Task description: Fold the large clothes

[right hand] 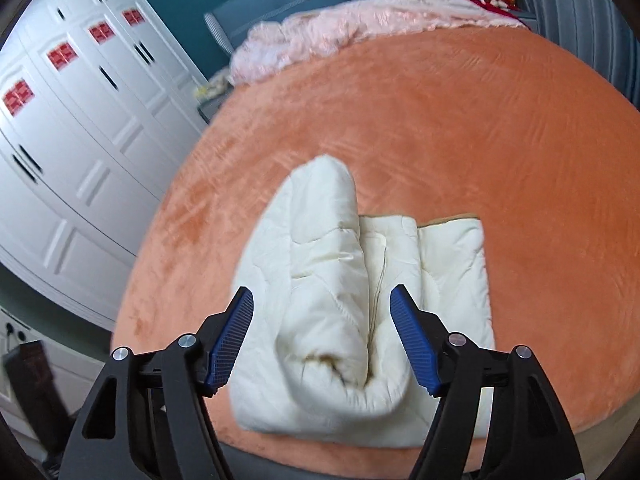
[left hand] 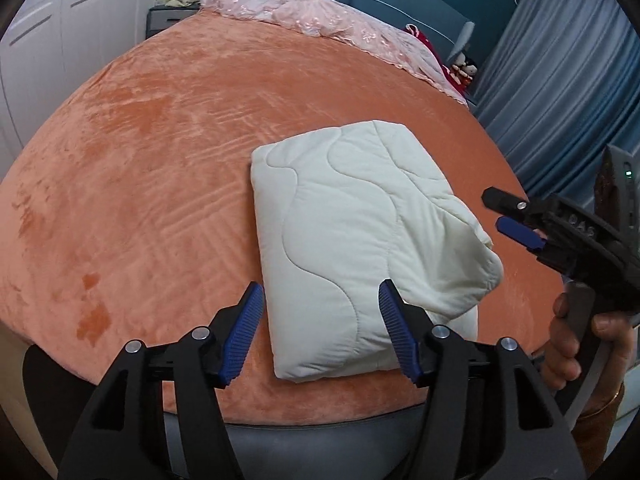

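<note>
That folded cream quilt [left hand: 360, 240] near the bed's [left hand: 140, 140] front edge looks puffy and springy, so with the left gripper [left hand: 320, 332] and right gripper [right hand: 322, 336] both spread and empty, I'd grab the thick folded edge.

Orange plush bed [left hand: 160, 140], folded cream quilt [left hand: 360, 220], crumpled pink blanket [left hand: 320, 16]

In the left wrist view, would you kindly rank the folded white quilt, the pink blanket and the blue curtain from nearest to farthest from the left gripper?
From the left gripper:
1. Folded white quilt, directly ahead on the orange bed, its near end between the open fingers.
2. Blue curtain, off to the right beyond the bed's edge.
3. Pink blanket, bunched at the bed's far end by the headboard.
</note>
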{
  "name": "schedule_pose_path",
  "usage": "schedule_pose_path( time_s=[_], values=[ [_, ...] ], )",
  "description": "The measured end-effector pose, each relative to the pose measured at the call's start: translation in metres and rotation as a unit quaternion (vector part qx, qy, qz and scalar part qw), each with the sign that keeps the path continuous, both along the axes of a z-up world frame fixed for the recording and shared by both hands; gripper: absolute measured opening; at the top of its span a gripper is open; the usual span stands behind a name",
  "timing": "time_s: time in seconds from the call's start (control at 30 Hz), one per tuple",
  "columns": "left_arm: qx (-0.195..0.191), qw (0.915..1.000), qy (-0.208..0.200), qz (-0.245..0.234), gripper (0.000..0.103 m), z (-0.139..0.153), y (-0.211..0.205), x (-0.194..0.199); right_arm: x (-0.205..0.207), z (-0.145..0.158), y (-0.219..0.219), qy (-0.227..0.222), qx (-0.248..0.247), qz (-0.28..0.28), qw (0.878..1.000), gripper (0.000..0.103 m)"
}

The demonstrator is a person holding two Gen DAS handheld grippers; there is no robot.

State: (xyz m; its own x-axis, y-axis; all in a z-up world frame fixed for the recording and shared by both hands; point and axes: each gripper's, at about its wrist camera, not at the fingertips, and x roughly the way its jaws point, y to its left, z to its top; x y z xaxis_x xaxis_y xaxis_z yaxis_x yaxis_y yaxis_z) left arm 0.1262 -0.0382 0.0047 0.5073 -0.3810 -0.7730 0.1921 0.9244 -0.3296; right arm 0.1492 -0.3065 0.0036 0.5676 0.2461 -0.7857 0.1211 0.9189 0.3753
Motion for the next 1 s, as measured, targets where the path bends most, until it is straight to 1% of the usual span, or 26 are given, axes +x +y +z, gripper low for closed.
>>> schedule_pose_path(
  time_s=[0.03,0.07,0.1,0.13,0.2,0.3,0.37,0.43,0.47,0.53,0.57,0.6,0.73,0.8,0.93,1.0],
  values=[
    [0.002,1.0000,0.000,0.006,0.058,0.000,0.002,0.002,0.003,-0.006,0.005,0.014,-0.005,0.006,1.000,0.066],
    [0.004,1.0000,-0.003,0.007,0.058,0.001,0.004,0.003,0.006,-0.013,0.006,0.023,-0.004,0.013,1.000,0.059],
    [0.007,0.9999,-0.008,0.006,0.058,0.004,0.005,0.003,0.005,-0.018,0.006,0.025,0.009,0.023,0.999,0.027],
    [0.011,0.9999,-0.011,0.005,0.058,0.005,0.003,0.004,0.000,-0.018,0.004,0.022,0.021,0.026,0.999,0.019],
    [0.011,0.9998,-0.016,-0.003,0.058,0.007,0.001,0.010,-0.020,-0.008,-0.007,-0.011,0.035,0.024,0.999,0.014],
    [0.010,0.9996,-0.021,-0.016,0.058,0.010,-0.011,0.015,-0.062,0.006,-0.025,-0.045,0.017,-0.003,0.999,0.013],
    [0.010,0.9993,-0.021,-0.029,0.058,0.008,-0.024,0.018,-0.084,0.004,-0.038,-0.048,0.003,-0.029,0.998,0.013],
    [0.008,0.9989,-0.018,-0.043,0.057,0.005,-0.041,0.020,-0.103,-0.007,-0.052,-0.035,-0.007,-0.049,0.998,0.013],
    [0.009,0.9985,-0.015,-0.052,0.058,0.001,-0.051,0.021,-0.110,-0.016,-0.059,-0.023,-0.004,-0.058,0.998,0.013],
    [0.013,0.9976,-0.007,-0.068,0.057,-0.006,-0.069,0.020,-0.119,-0.037,-0.072,0.000,0.017,-0.073,0.997,0.013],
    [0.013,0.9969,-0.006,-0.077,0.057,-0.009,-0.078,0.019,-0.121,-0.046,-0.078,0.007,0.023,-0.078,0.997,0.013],
    [0.022,0.9961,-0.003,-0.085,0.057,-0.015,-0.088,0.017,-0.122,-0.054,-0.081,0.013,0.023,-0.082,0.996,0.013],
    [0.047,0.9932,0.016,-0.105,0.057,-0.037,-0.116,0.013,-0.119,-0.074,-0.083,0.028,0.012,-0.088,0.996,0.013],
    [0.061,0.9924,0.022,-0.105,0.057,-0.047,-0.124,0.012,-0.116,-0.082,-0.082,0.034,0.012,-0.090,0.995,0.014],
    [0.095,0.9899,0.016,-0.104,0.057,-0.059,-0.132,0.011,-0.109,-0.095,-0.081,0.045,0.012,-0.094,0.994,0.015],
    [0.103,0.9891,0.017,-0.104,0.058,-0.066,-0.134,0.012,-0.107,-0.102,-0.082,0.049,0.016,-0.097,0.994,0.016]
  ],
)
